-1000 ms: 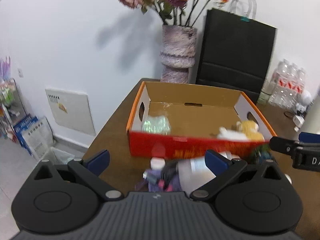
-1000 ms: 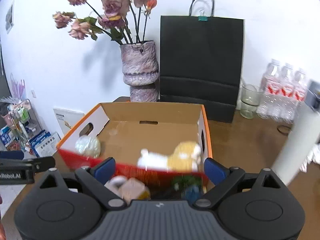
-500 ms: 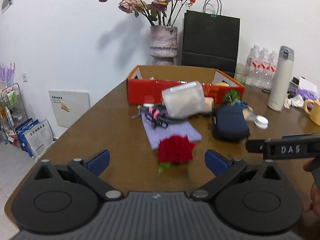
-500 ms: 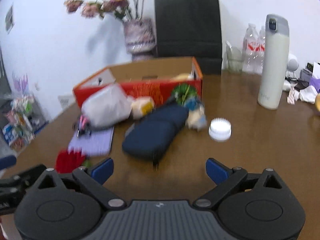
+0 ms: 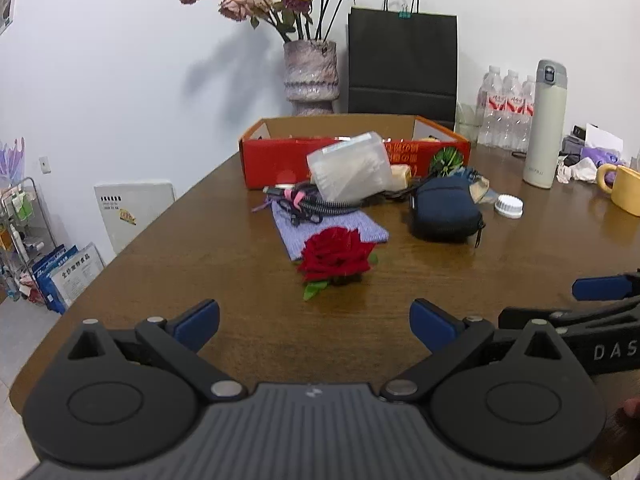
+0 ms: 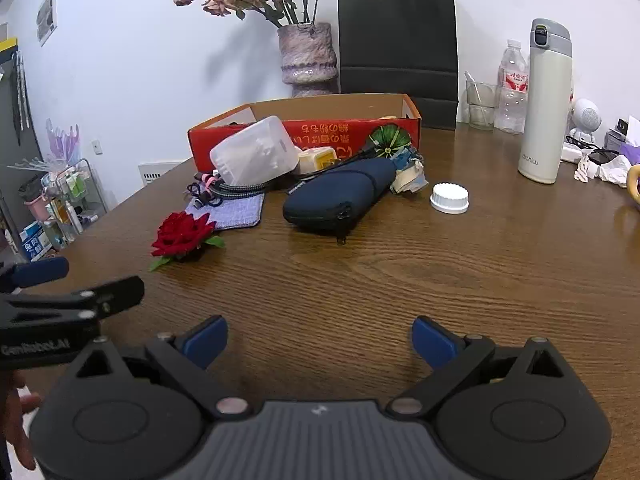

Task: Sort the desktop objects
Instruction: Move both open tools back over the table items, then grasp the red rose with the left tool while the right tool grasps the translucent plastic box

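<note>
While both tools hover low over the near end of a brown wooden table, nothing held: left gripper spread wide and empty, right gripper likewise spread wide and empty.

Landmark: a red cardboard box with an open top, far down the table. Heaped against its front wall: a cloudy plastic container, a bundle of cables on a lilac fabric pouch, a navy zipped case, and a white cap off to the box's right. Nearest of all, well in front of the box: a red fabric rose, lying just at the pouch's near edge.

Probably light and soft, that rose; petals likely to crush or slip, so best pinched low at the base by the green leaf. Case likely padded and yielding, best taken across its narrow width.

Behind the box: a vase of dried roses, a black paper bag, a white wall. Right of the box: water bottles, a pale flask, a yellow mug.
</note>
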### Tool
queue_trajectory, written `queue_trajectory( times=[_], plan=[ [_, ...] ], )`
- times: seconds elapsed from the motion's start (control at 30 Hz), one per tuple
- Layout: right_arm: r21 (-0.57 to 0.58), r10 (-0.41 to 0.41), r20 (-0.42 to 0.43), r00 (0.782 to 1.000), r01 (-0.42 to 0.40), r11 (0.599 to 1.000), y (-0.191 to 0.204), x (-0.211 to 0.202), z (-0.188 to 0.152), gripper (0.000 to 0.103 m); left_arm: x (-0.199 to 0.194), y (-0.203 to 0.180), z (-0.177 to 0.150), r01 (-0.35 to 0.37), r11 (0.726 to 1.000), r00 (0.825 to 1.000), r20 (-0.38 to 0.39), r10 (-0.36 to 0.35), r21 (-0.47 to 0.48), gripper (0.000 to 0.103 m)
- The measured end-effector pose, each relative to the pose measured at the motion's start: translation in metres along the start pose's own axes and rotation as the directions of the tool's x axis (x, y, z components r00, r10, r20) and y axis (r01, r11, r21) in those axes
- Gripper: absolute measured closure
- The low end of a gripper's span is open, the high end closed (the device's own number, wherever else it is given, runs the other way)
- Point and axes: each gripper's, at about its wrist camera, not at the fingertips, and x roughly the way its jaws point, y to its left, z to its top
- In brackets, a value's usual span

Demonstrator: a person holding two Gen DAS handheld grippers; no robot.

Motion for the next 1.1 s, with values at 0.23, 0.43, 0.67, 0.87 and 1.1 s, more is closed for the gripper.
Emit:
queue_trajectory(
  times=[0.23, 0.43, 0.67, 0.87, 1.1],
  plan=[
    [0.008, -0.005, -0.002, 1.0, 0.005, 1.0, -0.006, 0.008, 0.017, 0.004, 0.02, 0.001, 0.009, 0.016, 1.0, 1.0, -0.018, -0.016, 0.001, 0.0],
    [-0.039, 0.006, 0.036, 0.999, -0.004, 0.999, -0.004, 0.027, 0.039, 0.004, 0.051, 0.012, 0.026, 0.044, 0.998, 0.996, -0.076, -0.048, -0.047, 0.0],
    [-0.056, 0.068, 0.084, 0.994, -0.064, 0.996, 0.0, 0.056, 0.072, 0.005, 0.082, 0.018, 0.046, 0.104, 0.991, 0.988, -0.102, -0.113, -0.086, 0.021],
    [-0.066, 0.146, 0.118, 0.982, -0.139, 0.988, 0.013, 0.089, 0.119, 0.005, 0.085, 0.022, 0.046, 0.17, 0.979, 0.975, -0.127, -0.184, -0.111, 0.057],
    [-0.119, 0.073, 0.127, 0.989, -0.058, 0.991, 0.063, 0.141, 0.137, 0.004, 0.06, 0.053, 0.047, 0.096, 0.987, 0.991, -0.082, -0.108, -0.131, 0.057]
  ],
)
